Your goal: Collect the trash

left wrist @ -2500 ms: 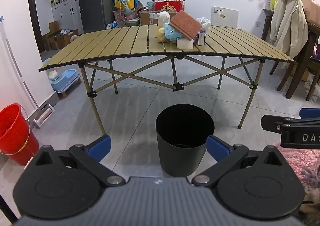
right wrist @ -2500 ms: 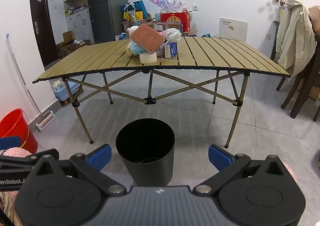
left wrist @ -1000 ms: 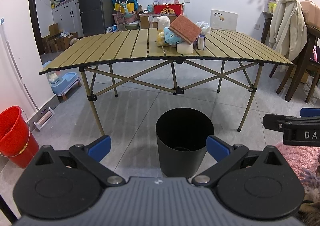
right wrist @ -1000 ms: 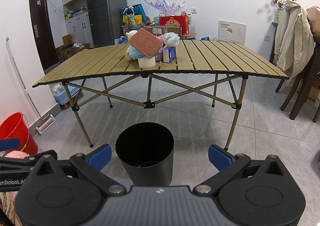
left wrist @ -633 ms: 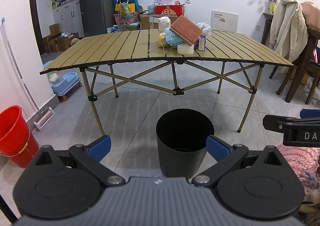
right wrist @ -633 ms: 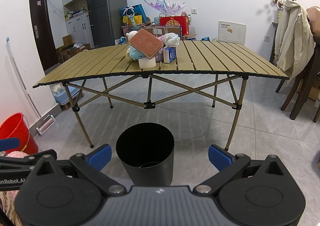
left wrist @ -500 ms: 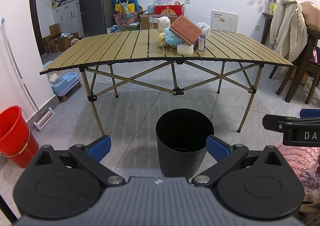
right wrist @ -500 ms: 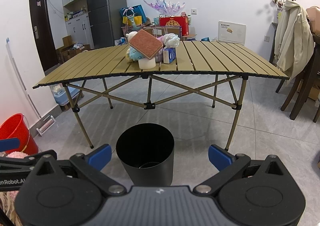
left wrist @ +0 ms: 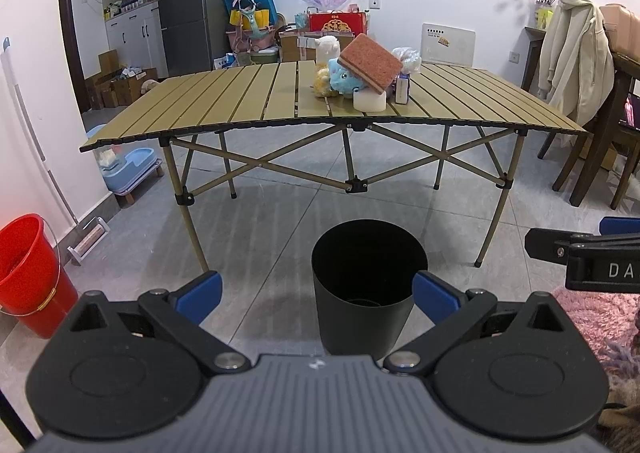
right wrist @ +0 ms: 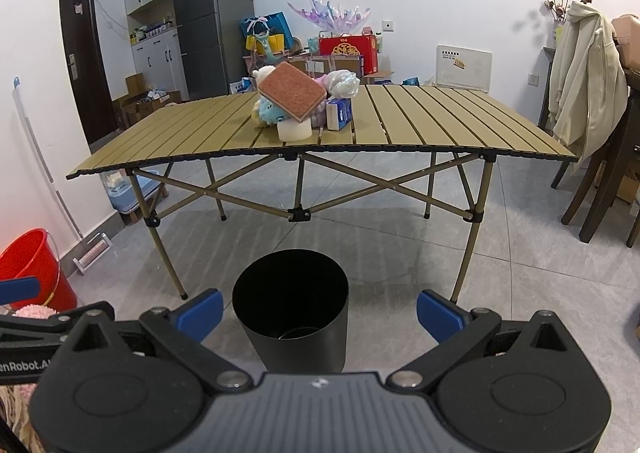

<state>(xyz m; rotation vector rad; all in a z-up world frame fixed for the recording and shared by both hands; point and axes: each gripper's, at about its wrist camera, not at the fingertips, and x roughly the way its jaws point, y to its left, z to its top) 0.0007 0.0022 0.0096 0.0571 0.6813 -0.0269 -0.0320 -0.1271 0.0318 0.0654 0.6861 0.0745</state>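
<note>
Nothing looks collected yet: left gripper (left wrist: 316,293) and right gripper (right wrist: 318,311) both gape wide and carry nothing, the black bin (left wrist: 369,285) waits at lower centre, the trash pile (left wrist: 362,71) sits on the table (left wrist: 224,109) at upper centre

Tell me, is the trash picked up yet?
Not yet. Nothing looks done: the black bin on the floor looks empty. Nothing is in hand either: the left claw and right claw are both open. Still left is the whole pile on the folding table: sponge, paper roll, tissue pack and plastic bag.
</note>
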